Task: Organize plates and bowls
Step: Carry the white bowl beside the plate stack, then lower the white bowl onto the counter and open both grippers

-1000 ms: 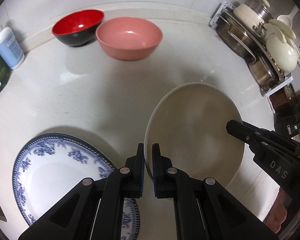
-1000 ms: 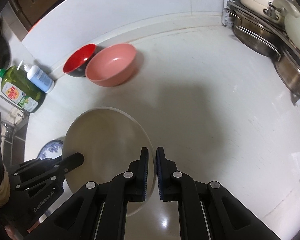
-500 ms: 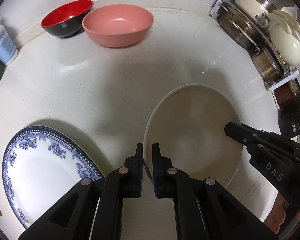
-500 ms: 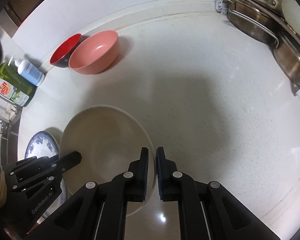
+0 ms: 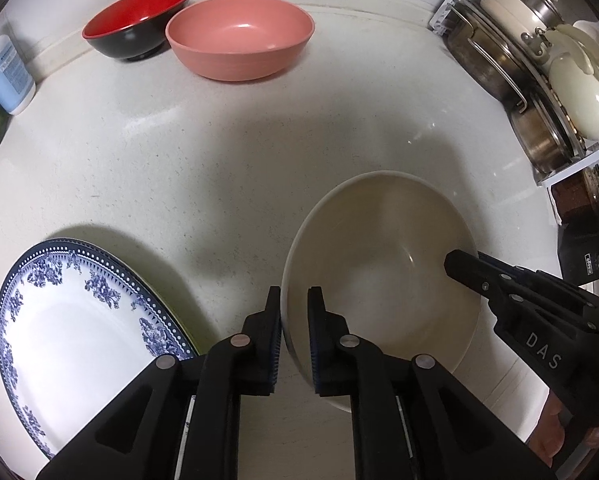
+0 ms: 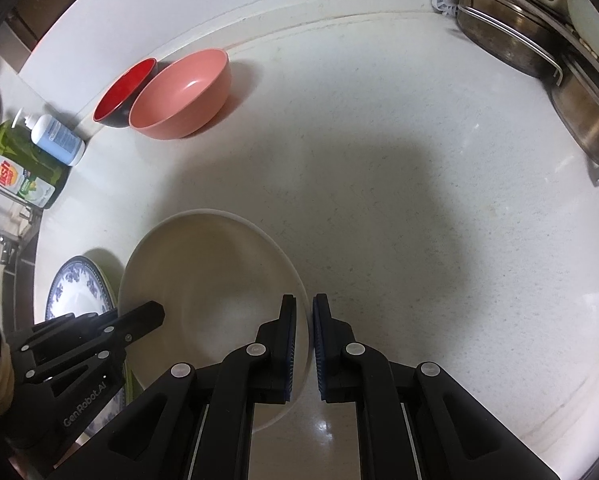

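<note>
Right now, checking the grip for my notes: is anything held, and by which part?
The cream bowl is held by its rim, on opposite sides: the left gripper on one side, the right gripper on the other, fingers straddling the wall.

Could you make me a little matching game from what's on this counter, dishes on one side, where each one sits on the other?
Things:
1. cream bowl
2. pink bowl
3. blue-patterned plate
4. red-and-black bowl

Places:
A. far corner, beside the pink one
B. rim between both grippers' fingers
C. near left, flat on the counter
D. by the back wall, next to a darker bowl

Pairs: 1-B, 2-D, 3-C, 4-A
</note>
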Tool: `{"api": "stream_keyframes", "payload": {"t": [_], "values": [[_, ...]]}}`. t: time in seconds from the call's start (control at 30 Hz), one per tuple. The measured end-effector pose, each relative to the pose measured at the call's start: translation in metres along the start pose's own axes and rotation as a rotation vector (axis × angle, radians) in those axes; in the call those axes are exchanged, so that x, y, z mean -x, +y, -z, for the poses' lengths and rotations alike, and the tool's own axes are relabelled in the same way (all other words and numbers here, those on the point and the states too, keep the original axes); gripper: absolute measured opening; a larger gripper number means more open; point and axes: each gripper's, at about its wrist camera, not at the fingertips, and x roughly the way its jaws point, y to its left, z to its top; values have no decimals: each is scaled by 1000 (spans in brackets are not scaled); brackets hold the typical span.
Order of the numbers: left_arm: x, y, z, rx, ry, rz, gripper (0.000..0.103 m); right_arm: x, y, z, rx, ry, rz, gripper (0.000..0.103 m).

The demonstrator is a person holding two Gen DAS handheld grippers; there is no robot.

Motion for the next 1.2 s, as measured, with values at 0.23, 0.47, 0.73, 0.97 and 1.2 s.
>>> {"api": "stream_keyframes", "payload": {"t": [0.23,0.47,0.73,0.97,1.2], "values": [[-2,0,0,14,6,7,14,-2,0,-1,0,3,-1,11],[4,2,-2,16,-27,-26,29,0,0,1,3,-8,7,11],[18,6,-3,2,-71,-48,48,8,3,1,7,-32,18,32],[46,14,-7,-8,-161,-97,68,28,10,-2,27,-87,31,44],[78,25,-9,-16,-264,-122,80,49,29,-8,67,-146,29,47]]}}
